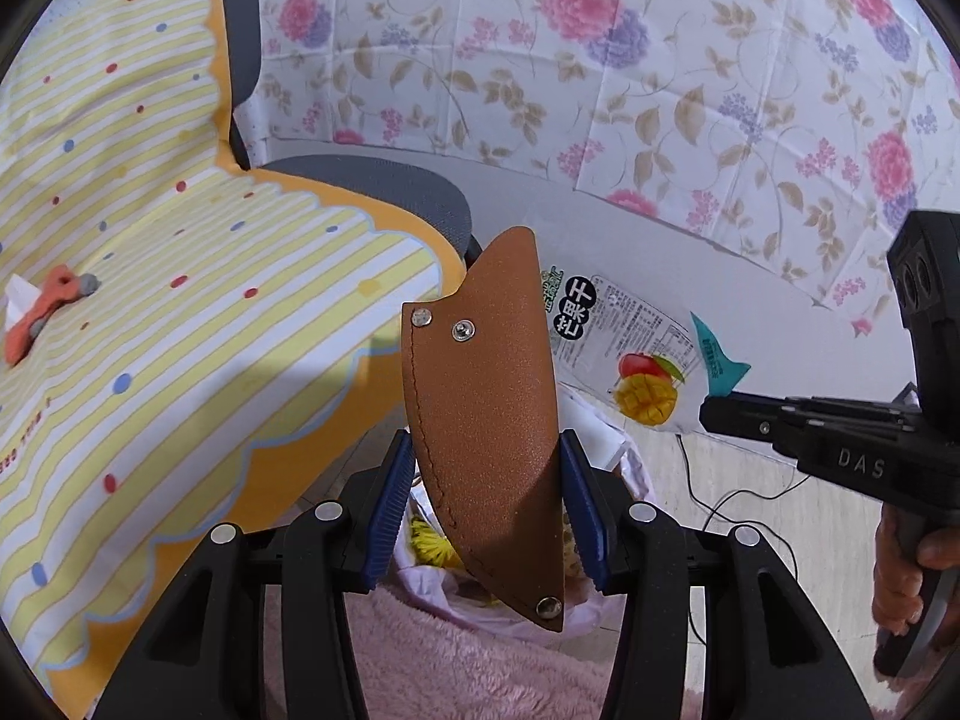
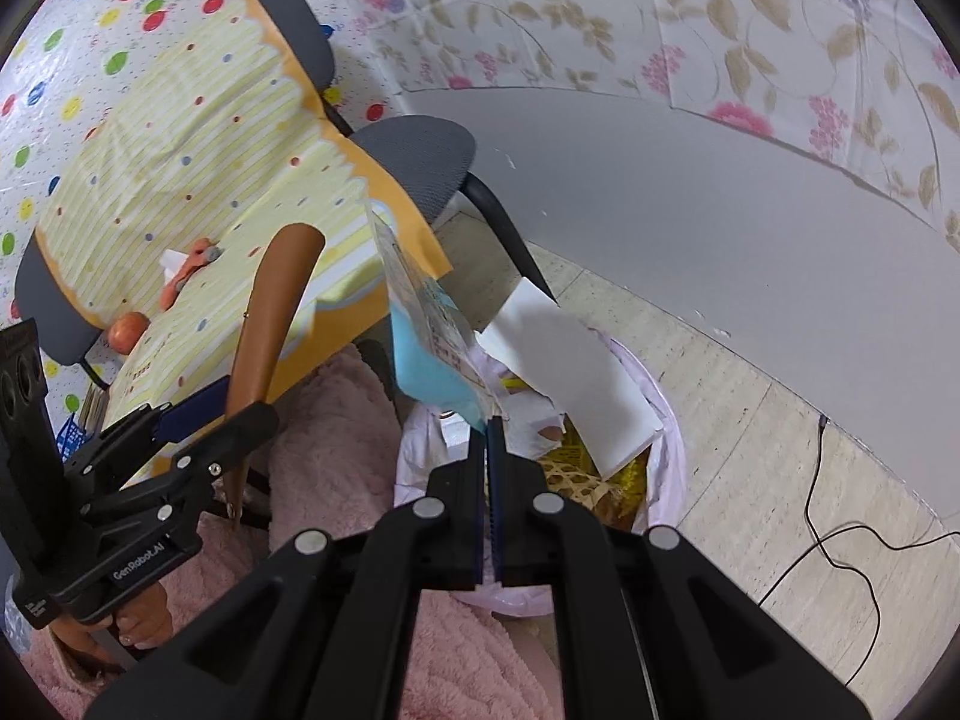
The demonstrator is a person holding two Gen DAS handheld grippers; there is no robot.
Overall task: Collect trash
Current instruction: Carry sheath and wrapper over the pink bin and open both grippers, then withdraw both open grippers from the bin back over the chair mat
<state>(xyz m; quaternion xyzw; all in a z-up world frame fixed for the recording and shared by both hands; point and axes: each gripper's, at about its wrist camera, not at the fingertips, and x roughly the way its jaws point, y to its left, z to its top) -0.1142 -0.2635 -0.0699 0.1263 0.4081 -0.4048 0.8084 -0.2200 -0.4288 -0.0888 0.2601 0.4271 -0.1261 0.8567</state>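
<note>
1. Your left gripper [image 1: 489,501] is clamped on the brown leather sheath [image 1: 486,420], held above the pink-lined trash bin [image 2: 672,450].
2. Your right gripper [image 2: 487,450] pinches the mango snack packet [image 2: 429,324] by its edge, over the same bin.
3. White cardboard [image 2: 570,372] rests inside that bin.

Left wrist view looks forward and down along its fingers, close on the brown sheath [image 1: 486,420], chair [image 1: 384,192] left, right gripper [image 1: 714,411] entering at right. Right wrist view looks down over the trash bin [image 2: 672,438], left gripper [image 2: 234,414] at left. Both 2 views share chair, bin, floral wall.
</note>
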